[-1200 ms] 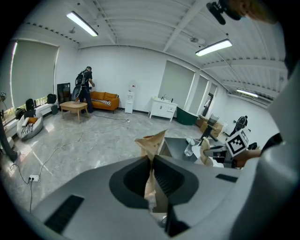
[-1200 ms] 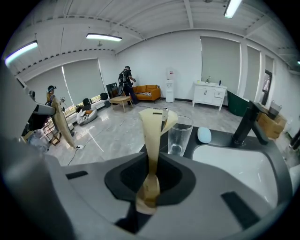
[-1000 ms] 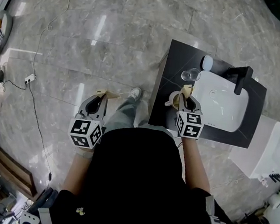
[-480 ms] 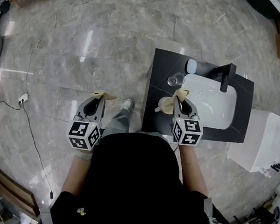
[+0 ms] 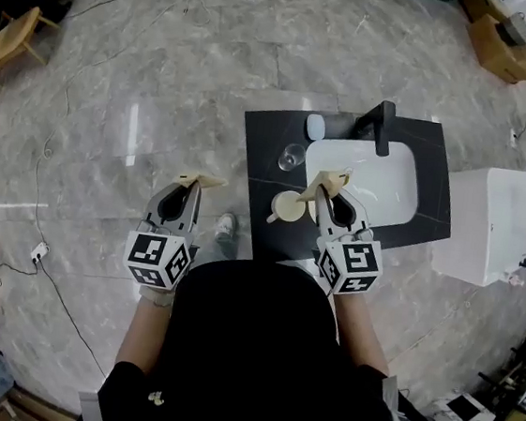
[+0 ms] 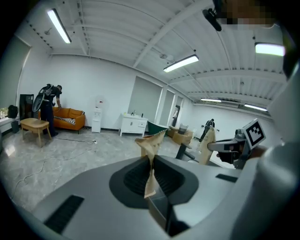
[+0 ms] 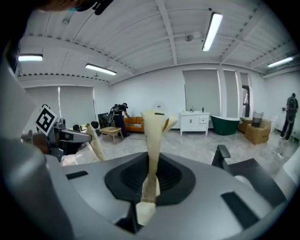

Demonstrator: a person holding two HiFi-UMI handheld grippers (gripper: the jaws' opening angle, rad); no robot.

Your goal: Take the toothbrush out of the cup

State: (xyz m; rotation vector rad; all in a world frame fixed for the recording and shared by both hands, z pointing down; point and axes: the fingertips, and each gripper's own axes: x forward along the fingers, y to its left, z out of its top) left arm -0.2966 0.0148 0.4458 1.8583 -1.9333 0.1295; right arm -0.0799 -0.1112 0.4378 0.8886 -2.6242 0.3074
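Toothbrush cannot be made out in any view. Cup (image 5: 289, 207), beige with a handle at its left, stands upright on the black counter (image 5: 271, 140), near the counter's front edge and just left of the white basin (image 5: 384, 186); its mouth shows only a pale interior.

Right gripper (image 5: 331, 179) is just beside the cup on the basin side, its tips over the basin's left rim, apart from the cup. Its jaws are pressed together along their beige wrapping; the right gripper view shows nothing between them.

Left gripper (image 5: 197, 180) hangs over the marble floor (image 5: 166, 71), well apart from the counter. Its jaws are likewise closed on each other and hold nothing.

Behind the cup on the counter stands a clear glass (image 5: 292, 156), and behind that a small white object (image 5: 316, 126). Black faucet (image 5: 381, 124) rises at the back of the basin. White cabinet (image 5: 492, 226) stands to the right of the counter.
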